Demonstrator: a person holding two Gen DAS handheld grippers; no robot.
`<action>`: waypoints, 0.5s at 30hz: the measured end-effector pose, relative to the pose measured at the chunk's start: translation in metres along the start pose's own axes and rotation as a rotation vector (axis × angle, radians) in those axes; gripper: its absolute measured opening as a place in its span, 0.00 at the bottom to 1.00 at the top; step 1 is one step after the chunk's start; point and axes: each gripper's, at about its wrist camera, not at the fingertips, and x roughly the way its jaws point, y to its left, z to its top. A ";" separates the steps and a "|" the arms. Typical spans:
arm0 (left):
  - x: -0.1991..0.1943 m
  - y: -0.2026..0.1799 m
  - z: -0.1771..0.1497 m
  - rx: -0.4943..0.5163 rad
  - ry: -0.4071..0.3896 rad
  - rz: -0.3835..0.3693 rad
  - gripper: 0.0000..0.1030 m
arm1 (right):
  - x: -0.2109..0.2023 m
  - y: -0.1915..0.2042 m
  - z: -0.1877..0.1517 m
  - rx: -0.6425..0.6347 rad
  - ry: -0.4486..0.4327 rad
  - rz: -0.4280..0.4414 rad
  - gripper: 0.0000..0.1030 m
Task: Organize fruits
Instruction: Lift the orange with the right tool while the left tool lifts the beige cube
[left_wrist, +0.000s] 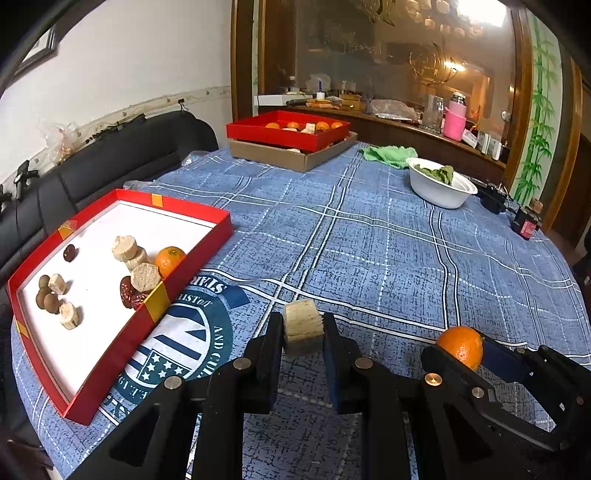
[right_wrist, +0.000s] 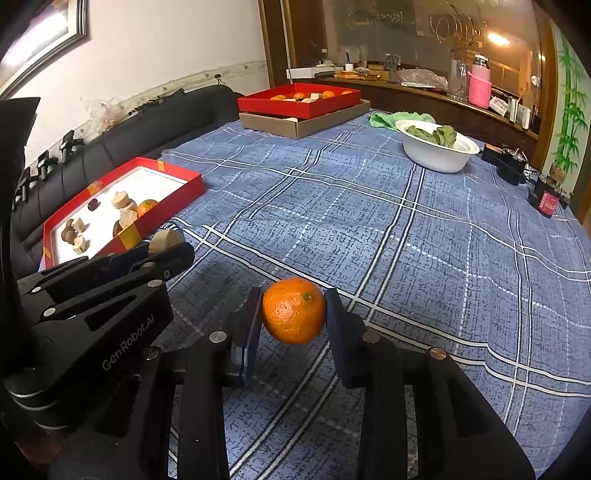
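My left gripper (left_wrist: 303, 332) is shut on a pale beige cane chunk (left_wrist: 303, 326), held above the blue plaid cloth, right of the near red tray (left_wrist: 192, 266). That tray holds an orange (left_wrist: 169, 260), several beige chunks, red dates (left_wrist: 129, 293) and brown longans (left_wrist: 46, 293). My right gripper (right_wrist: 293, 314) is shut on an orange (right_wrist: 293, 310), held above the cloth. It shows at the right in the left wrist view (left_wrist: 461, 347). The left gripper shows in the right wrist view (right_wrist: 170, 247), with its chunk (right_wrist: 164, 240).
A second red tray (left_wrist: 288, 129) with oranges sits on a brown cardboard box (left_wrist: 291, 153) at the far side. A white bowl (left_wrist: 439, 186) of green leaves and a green cloth (left_wrist: 388, 153) lie far right. A black sofa (left_wrist: 110, 158) runs along the left.
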 end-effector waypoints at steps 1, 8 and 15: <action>0.000 0.000 0.000 0.000 -0.002 0.003 0.19 | 0.000 0.000 0.000 -0.002 -0.001 0.000 0.31; -0.007 0.000 -0.001 -0.002 -0.037 0.028 0.19 | -0.001 0.002 -0.001 -0.014 -0.005 -0.006 0.31; -0.013 0.004 -0.002 -0.019 -0.065 0.038 0.19 | -0.002 0.006 -0.002 -0.032 -0.011 -0.017 0.31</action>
